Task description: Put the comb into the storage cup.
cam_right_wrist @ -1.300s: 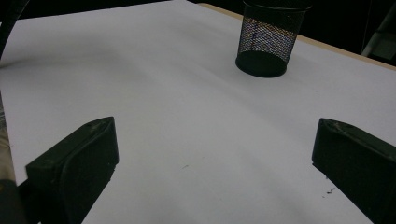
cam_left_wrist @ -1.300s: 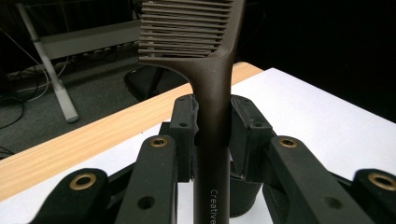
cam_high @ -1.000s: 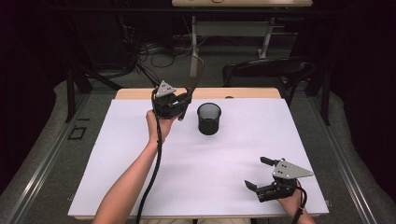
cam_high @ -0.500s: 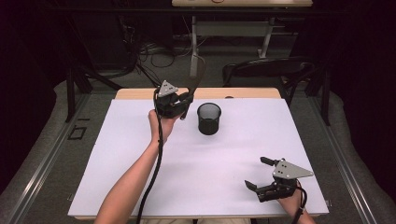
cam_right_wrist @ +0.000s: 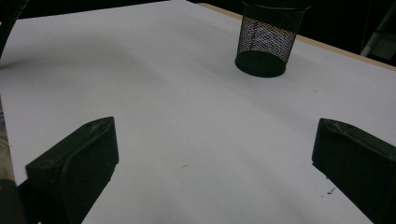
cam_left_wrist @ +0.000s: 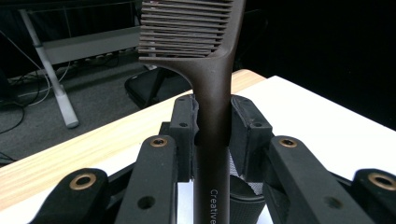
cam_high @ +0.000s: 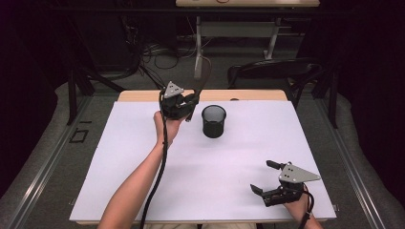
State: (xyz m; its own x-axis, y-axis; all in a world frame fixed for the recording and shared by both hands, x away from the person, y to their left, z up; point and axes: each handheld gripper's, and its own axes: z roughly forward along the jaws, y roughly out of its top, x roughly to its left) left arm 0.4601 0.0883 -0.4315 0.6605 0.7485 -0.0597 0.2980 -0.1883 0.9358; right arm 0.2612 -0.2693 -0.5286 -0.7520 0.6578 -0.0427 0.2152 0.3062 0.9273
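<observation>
A dark brown comb (cam_left_wrist: 212, 93) stands upright between the pads of my left gripper (cam_left_wrist: 212, 123), which is shut on its handle; the teeth are at the top. In the high view that left gripper (cam_high: 190, 106) is held up just left of a black mesh cup (cam_high: 213, 121) at the back of the table, and the comb (cam_high: 204, 75) rises above it. The cup's rim shows just beyond the jaws in the left gripper view. My right gripper (cam_high: 264, 177) rests near the front right of the table, open with nothing between its jaws. The mesh cup (cam_right_wrist: 268, 39) stands far ahead of it.
The table is covered by a white sheet (cam_high: 143, 181) with a wooden strip (cam_high: 138, 96) along the back edge. A black chair (cam_high: 272, 74) and a desk frame stand on the floor beyond the table.
</observation>
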